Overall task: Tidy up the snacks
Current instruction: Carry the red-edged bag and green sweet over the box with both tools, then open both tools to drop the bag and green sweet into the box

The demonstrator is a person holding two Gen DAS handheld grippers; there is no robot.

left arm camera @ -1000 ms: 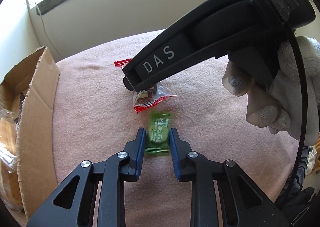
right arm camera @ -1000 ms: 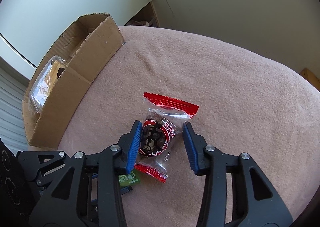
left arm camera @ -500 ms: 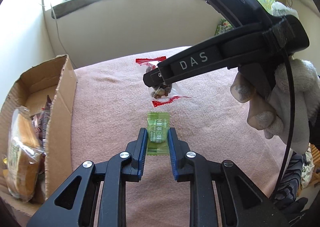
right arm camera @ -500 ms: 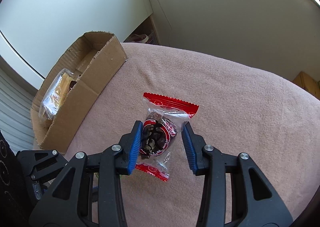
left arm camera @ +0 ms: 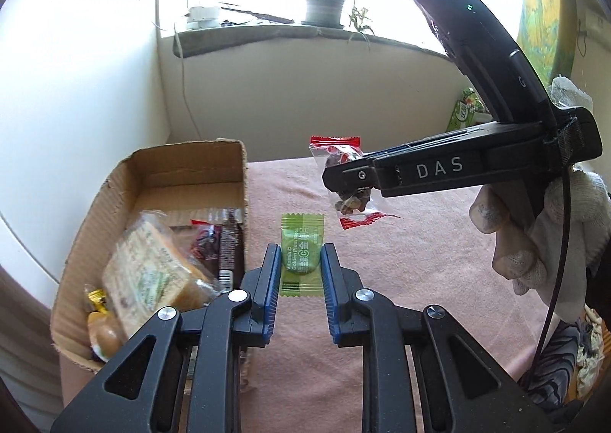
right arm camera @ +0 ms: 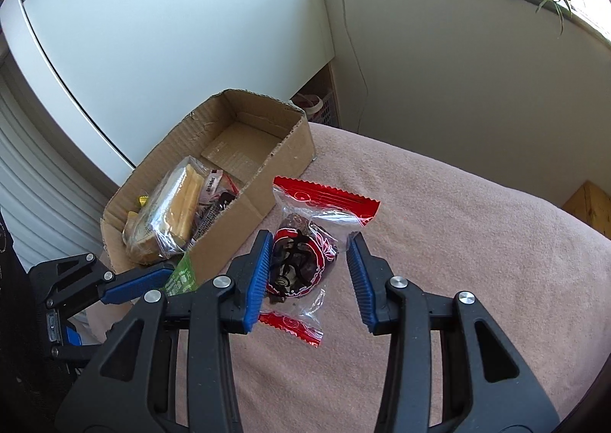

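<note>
Your right gripper holds a clear snack packet with red ends between its blue pads, the left pad pressed against it and a gap showing before the right pad. Take the cardboard box as your landmark: the packet hangs just right of its near corner, above the pink blanket. Inside the box, at its near end, lies a wrapped sandwich with smaller snacks beside it. Your left gripper sits just below the box's near corner, clamping a green candy packet.
</note>
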